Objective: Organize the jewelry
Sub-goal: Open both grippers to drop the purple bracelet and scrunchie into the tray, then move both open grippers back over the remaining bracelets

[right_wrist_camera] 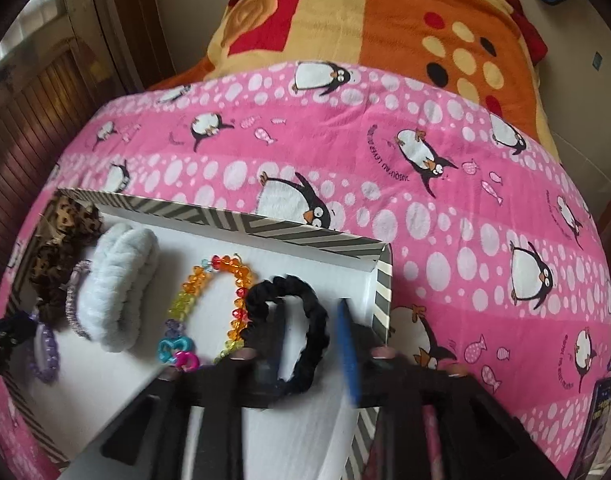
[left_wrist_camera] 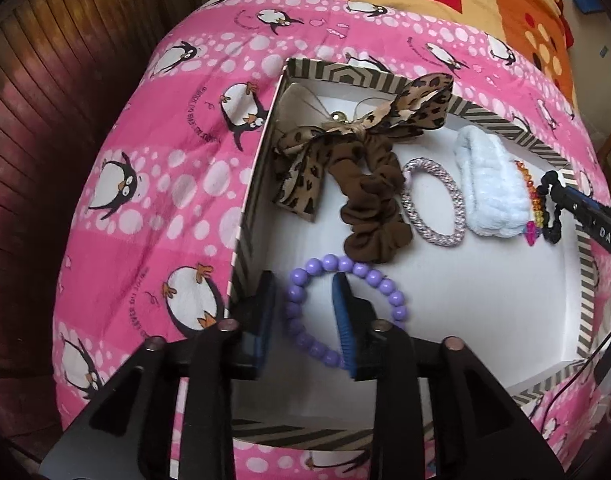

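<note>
A striped box [left_wrist_camera: 505,124] with a white floor lies on the pink penguin bedspread. In it lie a leopard bow [left_wrist_camera: 345,128], a brown scrunchie [left_wrist_camera: 369,208], a silver hair tie [left_wrist_camera: 433,204], a pale blue fluffy scrunchie [left_wrist_camera: 489,184], a rainbow bead bracelet [right_wrist_camera: 221,304] and a purple bead bracelet [left_wrist_camera: 345,312]. My left gripper [left_wrist_camera: 305,320] is open, its jaws astride the purple bracelet's left side. My right gripper [right_wrist_camera: 305,344] is open around one side of a black scrunchie [right_wrist_camera: 301,320] at the box's right end; it also shows in the left wrist view [left_wrist_camera: 553,208].
The box [right_wrist_camera: 381,280] sits on the pink bedspread [right_wrist_camera: 465,220]. An orange and yellow blanket [right_wrist_camera: 385,16] lies behind it. A dark wooden wall [left_wrist_camera: 45,120] stands at the left. A dark phone-like object [right_wrist_camera: 597,412] lies at the far right.
</note>
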Action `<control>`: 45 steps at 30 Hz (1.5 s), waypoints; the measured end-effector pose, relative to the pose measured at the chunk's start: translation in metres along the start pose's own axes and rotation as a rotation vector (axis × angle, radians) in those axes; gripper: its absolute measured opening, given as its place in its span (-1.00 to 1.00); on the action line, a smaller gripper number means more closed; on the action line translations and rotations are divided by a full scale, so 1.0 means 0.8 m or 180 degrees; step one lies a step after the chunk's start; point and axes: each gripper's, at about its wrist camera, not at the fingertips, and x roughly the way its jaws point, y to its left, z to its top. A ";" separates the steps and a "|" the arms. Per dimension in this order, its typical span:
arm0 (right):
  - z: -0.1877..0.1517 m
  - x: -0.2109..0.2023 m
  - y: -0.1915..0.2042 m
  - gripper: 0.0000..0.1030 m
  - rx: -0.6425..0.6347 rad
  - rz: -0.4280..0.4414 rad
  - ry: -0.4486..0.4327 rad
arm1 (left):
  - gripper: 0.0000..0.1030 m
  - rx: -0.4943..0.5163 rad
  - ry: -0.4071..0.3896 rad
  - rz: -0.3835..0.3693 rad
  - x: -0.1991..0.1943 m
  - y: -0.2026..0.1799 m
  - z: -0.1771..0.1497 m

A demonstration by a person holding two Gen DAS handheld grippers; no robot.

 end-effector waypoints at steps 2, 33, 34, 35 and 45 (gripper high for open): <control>-0.005 -0.010 0.001 -0.38 0.0009 0.0062 -0.0036 | -0.29 0.0045 -0.0050 0.0029 -0.007 -0.005 -0.002; -0.133 -0.138 0.029 -0.19 0.0368 0.0395 -0.0269 | -0.02 0.0271 -0.0506 0.0248 -0.100 -0.052 -0.091; -0.137 -0.141 0.029 -0.19 0.0366 0.0397 -0.0273 | -0.02 0.0272 -0.0510 0.0237 -0.102 -0.053 -0.094; -0.141 -0.144 0.029 -0.19 0.0364 0.0398 -0.0274 | -0.02 0.0279 -0.0512 0.0231 -0.105 -0.054 -0.098; -0.176 -0.164 0.031 -0.18 0.0370 0.0406 -0.0247 | -0.02 0.0330 -0.0549 0.0267 -0.120 -0.062 -0.128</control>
